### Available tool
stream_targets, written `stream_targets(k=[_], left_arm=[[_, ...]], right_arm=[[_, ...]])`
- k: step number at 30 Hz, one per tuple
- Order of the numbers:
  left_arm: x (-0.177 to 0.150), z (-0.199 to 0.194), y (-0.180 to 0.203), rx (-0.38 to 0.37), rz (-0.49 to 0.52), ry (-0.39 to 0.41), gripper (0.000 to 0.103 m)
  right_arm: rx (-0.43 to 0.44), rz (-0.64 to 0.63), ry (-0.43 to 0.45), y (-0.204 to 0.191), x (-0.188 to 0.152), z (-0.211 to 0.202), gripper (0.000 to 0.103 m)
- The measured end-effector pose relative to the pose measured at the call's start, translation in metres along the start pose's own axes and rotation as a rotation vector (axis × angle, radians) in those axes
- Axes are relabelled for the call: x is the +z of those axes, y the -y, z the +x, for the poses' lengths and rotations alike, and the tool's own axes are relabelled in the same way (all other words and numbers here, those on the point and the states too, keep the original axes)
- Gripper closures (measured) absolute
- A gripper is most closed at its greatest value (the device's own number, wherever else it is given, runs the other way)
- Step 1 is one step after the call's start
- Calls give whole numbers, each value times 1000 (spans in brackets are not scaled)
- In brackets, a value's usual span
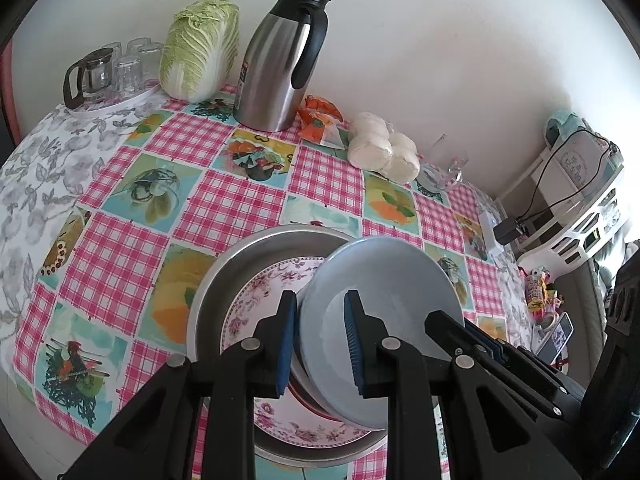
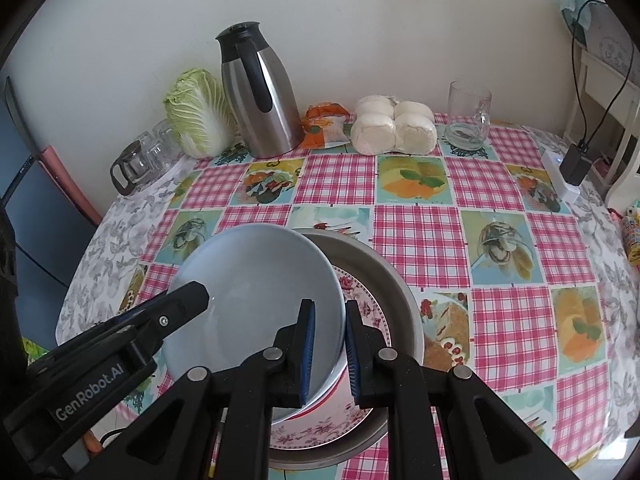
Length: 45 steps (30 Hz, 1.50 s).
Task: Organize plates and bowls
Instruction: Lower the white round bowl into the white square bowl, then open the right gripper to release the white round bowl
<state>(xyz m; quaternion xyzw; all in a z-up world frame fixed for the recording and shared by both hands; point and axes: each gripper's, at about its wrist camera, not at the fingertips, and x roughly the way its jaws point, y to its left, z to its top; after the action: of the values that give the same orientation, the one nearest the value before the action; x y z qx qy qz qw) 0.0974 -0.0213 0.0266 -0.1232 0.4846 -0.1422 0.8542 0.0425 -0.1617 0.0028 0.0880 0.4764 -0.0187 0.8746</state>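
Both tools, the left tool (image 1: 320, 340) and right tool (image 2: 330, 354), pinch opposite rims of the blue bowl (image 1: 380, 304), tilted over the floral plate (image 1: 264, 292) in the metal basin (image 1: 240, 256); next, I judge, it needs levelling and lowering.

both grippers (image 1: 320, 340) (image 2: 330, 354) tilted down, nearly closed

We note: pale blue plate (image 2: 256, 280); pink floral plate (image 1: 260, 300); silver basin (image 2: 396, 300); pink-checked tablecloth (image 2: 420, 236) with food pictures; steel jug (image 2: 260, 92), black handle; green cabbage (image 1: 200, 48).
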Motion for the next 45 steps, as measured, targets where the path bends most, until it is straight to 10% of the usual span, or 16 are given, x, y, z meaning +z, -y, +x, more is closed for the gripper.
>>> stream_targets(k=[13, 24, 27, 45], left_arm=[[5, -15, -9, 51, -10, 29, 27], [7, -22, -25, 167, -19, 76, 13], [5, -26, -31, 185, -32, 96, 0], [-43, -56, -38, 257, 46, 172, 0]], right_arm=[[-34, 9, 24, 9, 4, -10, 34], [-39, -3, 37, 9, 2, -11, 0], [-42, -7, 49, 8, 2, -14, 0], [-74, -54, 112, 5, -44, -45, 0]])
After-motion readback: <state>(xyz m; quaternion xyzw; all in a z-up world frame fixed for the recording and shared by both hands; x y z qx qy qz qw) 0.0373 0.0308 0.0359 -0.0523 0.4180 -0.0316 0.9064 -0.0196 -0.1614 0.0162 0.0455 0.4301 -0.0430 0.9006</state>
